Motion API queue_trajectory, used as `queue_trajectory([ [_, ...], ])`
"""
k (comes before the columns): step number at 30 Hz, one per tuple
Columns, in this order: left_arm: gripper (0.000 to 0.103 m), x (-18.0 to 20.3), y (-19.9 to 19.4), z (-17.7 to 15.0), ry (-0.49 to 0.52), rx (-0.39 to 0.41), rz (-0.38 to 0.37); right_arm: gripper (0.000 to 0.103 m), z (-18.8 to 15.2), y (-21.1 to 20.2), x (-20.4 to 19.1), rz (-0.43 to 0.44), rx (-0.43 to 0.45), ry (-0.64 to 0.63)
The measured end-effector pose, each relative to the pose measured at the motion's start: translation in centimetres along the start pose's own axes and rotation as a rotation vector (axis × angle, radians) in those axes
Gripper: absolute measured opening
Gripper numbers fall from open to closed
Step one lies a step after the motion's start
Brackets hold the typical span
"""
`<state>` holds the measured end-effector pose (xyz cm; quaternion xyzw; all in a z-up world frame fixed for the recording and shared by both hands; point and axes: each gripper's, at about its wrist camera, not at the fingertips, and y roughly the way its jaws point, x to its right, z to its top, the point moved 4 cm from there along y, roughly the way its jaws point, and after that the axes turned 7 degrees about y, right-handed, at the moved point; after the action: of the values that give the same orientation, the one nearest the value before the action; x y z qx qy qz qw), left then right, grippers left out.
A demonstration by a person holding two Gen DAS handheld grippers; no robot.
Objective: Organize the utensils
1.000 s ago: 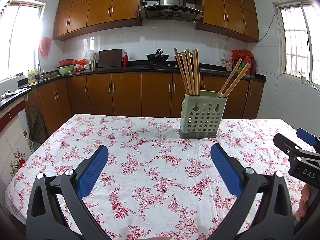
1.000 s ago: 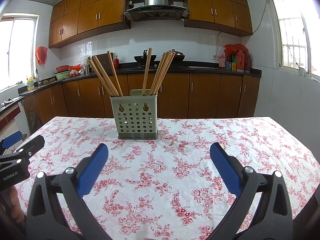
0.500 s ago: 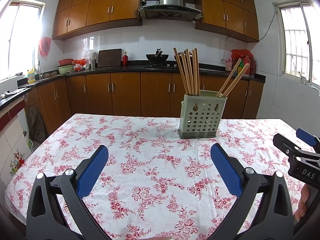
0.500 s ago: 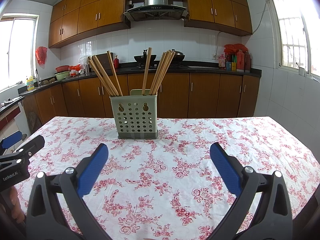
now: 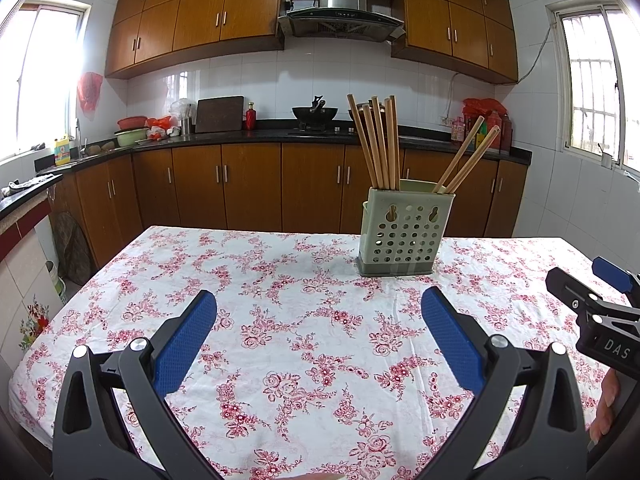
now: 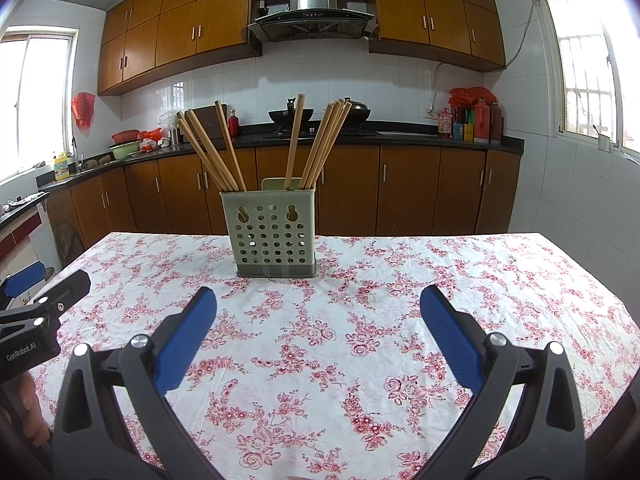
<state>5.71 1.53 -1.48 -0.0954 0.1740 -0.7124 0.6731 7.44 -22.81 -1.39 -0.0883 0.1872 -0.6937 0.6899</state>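
Observation:
A pale green perforated utensil holder (image 5: 403, 234) (image 6: 273, 233) stands upright on the floral tablecloth (image 5: 300, 320) toward the far side of the table. Several wooden chopsticks (image 5: 380, 144) (image 6: 320, 144) stand in it, leaning in separate bunches. My left gripper (image 5: 319, 312) is open and empty, held above the cloth short of the holder and to its left. My right gripper (image 6: 318, 310) is open and empty, short of the holder and a little right of it. Each gripper shows at the edge of the other's view, the right one (image 5: 592, 312) and the left one (image 6: 36, 312).
The table (image 6: 560, 272) stands in a kitchen with brown cabinets (image 5: 248, 188) and a dark counter (image 6: 400, 132) behind it. A tiled wall and window (image 6: 580, 80) are at the right.
Both views have shifted very slightly; the holder and chopsticks stand as before and both grippers stay open.

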Motion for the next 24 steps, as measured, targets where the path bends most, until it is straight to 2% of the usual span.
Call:
queue_trajectory([
  [24, 0.101, 0.66, 0.20, 0.03, -0.004, -0.003, -0.004, 0.099, -0.01, 0.05, -0.13, -0.001, 0.000, 0.002],
])
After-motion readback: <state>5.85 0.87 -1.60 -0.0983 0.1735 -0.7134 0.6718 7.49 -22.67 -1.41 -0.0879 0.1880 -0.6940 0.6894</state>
